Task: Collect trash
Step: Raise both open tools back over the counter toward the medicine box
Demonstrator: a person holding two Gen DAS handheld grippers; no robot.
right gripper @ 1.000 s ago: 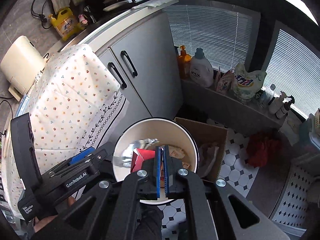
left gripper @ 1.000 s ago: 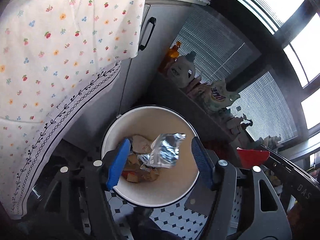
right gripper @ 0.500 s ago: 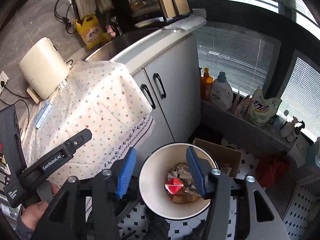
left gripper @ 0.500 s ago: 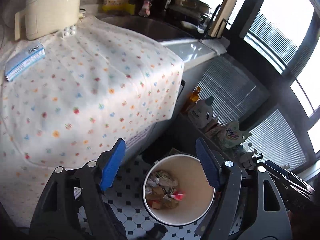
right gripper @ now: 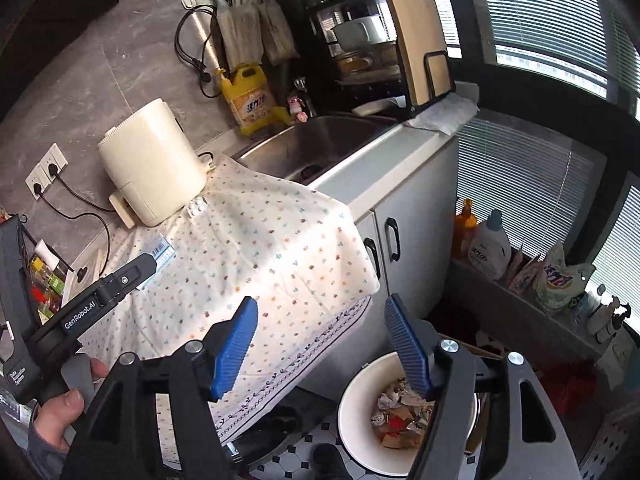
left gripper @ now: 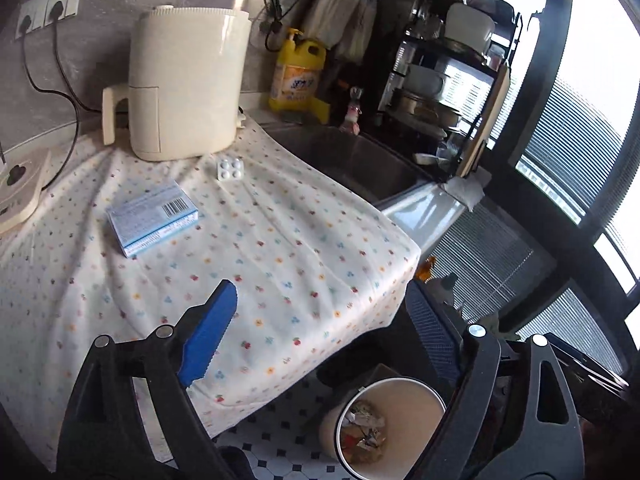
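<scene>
A blue-and-white box [left gripper: 152,220] and a blister pack of pills [left gripper: 230,168] lie on the flowered cloth [left gripper: 304,248] that covers the counter. On the tiled floor below stands the white bin [left gripper: 416,412], holding crumpled foil and paper scraps [left gripper: 362,432]. My left gripper [left gripper: 320,288] hangs above the cloth's corner, jaws opening, nothing between them. My right gripper [right gripper: 322,302] is above the cloth's hanging edge and the bin [right gripper: 360,408], jaws also opening and empty. The box [right gripper: 162,254] and blister pack [right gripper: 197,207] show there too.
A cream appliance [left gripper: 180,84] stands at the back of the cloth, beside a steel sink [left gripper: 352,160] and a yellow detergent bottle [left gripper: 298,76]. A cardboard box [right gripper: 480,354] sits behind the bin. Bottles [right gripper: 490,246] line a ledge by the cabinet [right gripper: 404,216].
Both grippers have risen from just over the bin to above counter height. The right one opened and let go of a red wrapper, which now lies in the bin. The left jaws spread wider.
</scene>
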